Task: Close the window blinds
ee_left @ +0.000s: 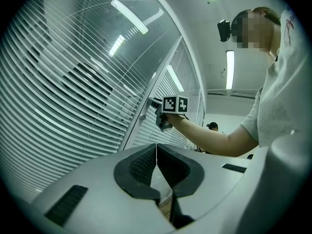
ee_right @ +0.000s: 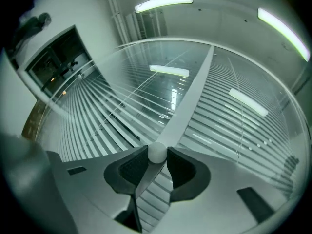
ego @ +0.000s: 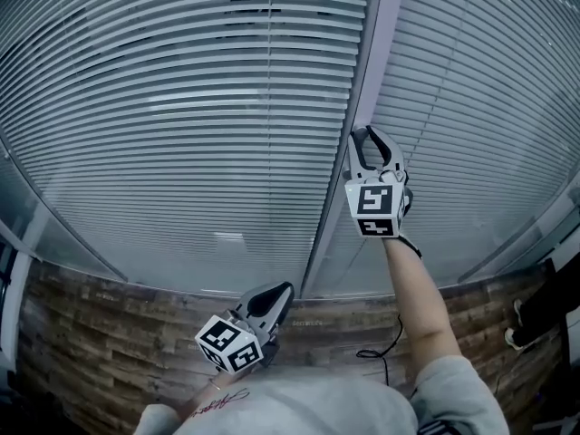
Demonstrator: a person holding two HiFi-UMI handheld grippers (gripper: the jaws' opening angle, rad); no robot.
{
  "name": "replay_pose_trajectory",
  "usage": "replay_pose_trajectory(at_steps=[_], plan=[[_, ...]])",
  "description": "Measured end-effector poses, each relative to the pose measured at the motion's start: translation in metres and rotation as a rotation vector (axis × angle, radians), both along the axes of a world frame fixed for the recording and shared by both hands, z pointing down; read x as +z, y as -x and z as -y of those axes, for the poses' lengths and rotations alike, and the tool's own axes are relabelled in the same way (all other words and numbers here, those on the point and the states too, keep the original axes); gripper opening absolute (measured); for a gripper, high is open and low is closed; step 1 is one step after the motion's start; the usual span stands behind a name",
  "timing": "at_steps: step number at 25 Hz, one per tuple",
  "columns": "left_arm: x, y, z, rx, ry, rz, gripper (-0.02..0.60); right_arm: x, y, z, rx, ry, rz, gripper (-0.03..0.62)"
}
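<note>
While the right gripper clamps its jaws on a small round white knob on the upright frame post, the window blinds hang behind glass ahead of it, on both sides. Their pale slats run long sideways, across the post. Dark gaps suggest they are tilted partly open, though glare blurs this. The left gripper, jaws together on nothing, sits lower, well apart.
</note>
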State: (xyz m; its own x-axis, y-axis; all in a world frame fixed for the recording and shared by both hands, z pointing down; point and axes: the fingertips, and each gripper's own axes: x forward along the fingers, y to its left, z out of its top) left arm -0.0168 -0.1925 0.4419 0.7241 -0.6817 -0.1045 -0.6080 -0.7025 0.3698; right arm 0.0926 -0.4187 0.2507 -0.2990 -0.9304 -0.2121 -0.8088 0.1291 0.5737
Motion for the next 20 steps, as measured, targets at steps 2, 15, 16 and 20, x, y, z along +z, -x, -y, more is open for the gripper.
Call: replay_pose_trajectory(at_steps=[2, 15, 16, 20], plan=[[-0.003, -0.001, -0.001, -0.001, 0.002, 0.0, 0.018, -0.003, 0.0, -0.002, 0.023, -0.029, -0.132, 0.132], [-0.002, -0.002, -0.002, 0.009, 0.001, -0.002, 0.018, 0.004, 0.007, 0.0, 0.02, -0.11, -0.727, 0.132], [-0.001, -0.002, -0.002, 0.009, 0.002, -0.001, 0.018, 0.005, 0.008, 0.0, 0.019, -0.119, -0.776, 0.132], [0.003, -0.004, -0.005, 0.013, 0.001, -0.001, 0.018, 0.012, 0.008, -0.005, 0.018, -0.155, -0.988, 0.132]])
